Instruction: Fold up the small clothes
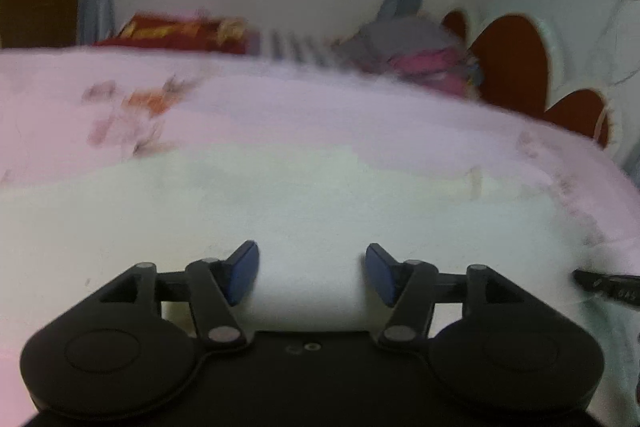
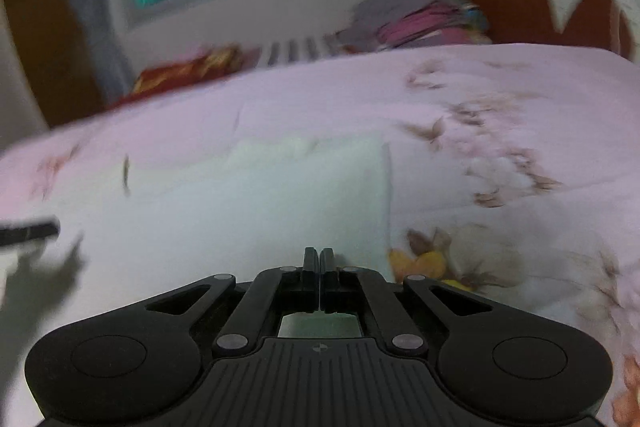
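The left gripper (image 1: 311, 273) has its jaws spread wide, the two blue pads (image 1: 242, 273) angled inward and well apart, with nothing between them. Its black linkage arms splay out to both sides, and it points forward and slightly down. The right gripper (image 2: 319, 261) has its jaws pressed together, the two black fingertips (image 2: 309, 263) meeting along a thin seam; whether anything is pinched between them cannot be told. Its linkage arms are drawn in toward the centre. In each wrist view, a dark blurred tip of the other gripper shows at the near edge.
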`<control>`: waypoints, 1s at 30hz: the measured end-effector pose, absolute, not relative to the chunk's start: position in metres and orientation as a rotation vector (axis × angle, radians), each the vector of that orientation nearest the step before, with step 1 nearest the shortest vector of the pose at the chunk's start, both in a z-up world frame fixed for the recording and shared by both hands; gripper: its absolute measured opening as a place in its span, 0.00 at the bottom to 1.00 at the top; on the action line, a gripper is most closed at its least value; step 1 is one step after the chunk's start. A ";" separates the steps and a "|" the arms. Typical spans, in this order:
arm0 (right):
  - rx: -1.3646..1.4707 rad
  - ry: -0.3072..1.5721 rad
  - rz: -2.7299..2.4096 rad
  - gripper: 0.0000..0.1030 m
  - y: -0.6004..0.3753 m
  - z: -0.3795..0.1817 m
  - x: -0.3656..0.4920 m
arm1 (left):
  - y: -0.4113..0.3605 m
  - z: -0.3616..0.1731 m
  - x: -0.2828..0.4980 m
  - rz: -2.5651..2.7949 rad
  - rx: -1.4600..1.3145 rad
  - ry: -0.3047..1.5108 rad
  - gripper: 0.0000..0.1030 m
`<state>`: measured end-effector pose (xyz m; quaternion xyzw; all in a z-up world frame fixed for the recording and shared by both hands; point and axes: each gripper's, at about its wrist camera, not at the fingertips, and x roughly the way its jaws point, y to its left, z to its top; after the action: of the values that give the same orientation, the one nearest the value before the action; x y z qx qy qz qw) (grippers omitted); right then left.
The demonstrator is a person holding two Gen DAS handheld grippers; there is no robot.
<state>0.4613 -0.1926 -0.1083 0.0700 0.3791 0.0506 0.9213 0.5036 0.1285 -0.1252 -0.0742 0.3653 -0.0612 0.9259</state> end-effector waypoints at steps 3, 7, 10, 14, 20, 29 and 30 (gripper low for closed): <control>0.200 0.796 0.022 0.00 -0.215 -0.113 0.472 | 0.135 -0.119 0.502 -0.107 -0.172 0.721 0.51; 0.195 0.730 0.103 0.00 -0.197 -0.096 0.490 | 0.112 -0.119 0.516 -0.146 -0.167 0.731 0.70; 0.203 0.789 0.251 0.00 -0.165 -0.106 0.513 | 0.093 -0.120 0.525 -0.174 -0.103 0.724 0.68; 0.108 0.779 0.264 0.00 -0.157 -0.113 0.533 | 0.115 -0.124 0.533 -0.103 -0.031 0.721 0.64; 0.239 0.823 0.003 0.00 -0.246 -0.123 0.596 | 0.134 -0.127 0.536 -0.116 -0.024 0.747 0.64; 0.177 0.874 0.050 0.00 -0.234 -0.117 0.570 | 0.108 -0.123 0.530 -0.178 -0.008 0.791 0.67; 0.158 0.853 0.057 0.00 -0.232 -0.121 0.563 | 0.108 -0.123 0.527 -0.175 0.014 0.786 0.66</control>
<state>0.5629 -0.2323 -0.1210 0.0763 0.4131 0.0276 0.9071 0.5266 0.1076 -0.1229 0.0068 0.3823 -0.0851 0.9201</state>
